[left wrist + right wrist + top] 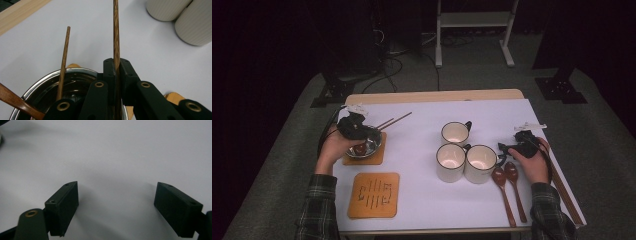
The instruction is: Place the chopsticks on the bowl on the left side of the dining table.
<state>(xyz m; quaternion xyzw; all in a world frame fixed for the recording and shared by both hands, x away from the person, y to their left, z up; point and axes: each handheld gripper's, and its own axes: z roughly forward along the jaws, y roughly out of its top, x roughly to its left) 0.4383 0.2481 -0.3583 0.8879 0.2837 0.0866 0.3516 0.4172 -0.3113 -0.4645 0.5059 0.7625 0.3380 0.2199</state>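
left gripper (116, 65) pinching one chopstick (115, 30), jaws pressed on its shaft over the steel bowl (37, 86) | second chopstick (63, 62) leaning inside bowl, beside a wooden spoon (15, 101) | bowl sitting on a coaster (374, 157) | right gripper (116, 207) resting spread wide over bare white table (112, 150), gripping nothing
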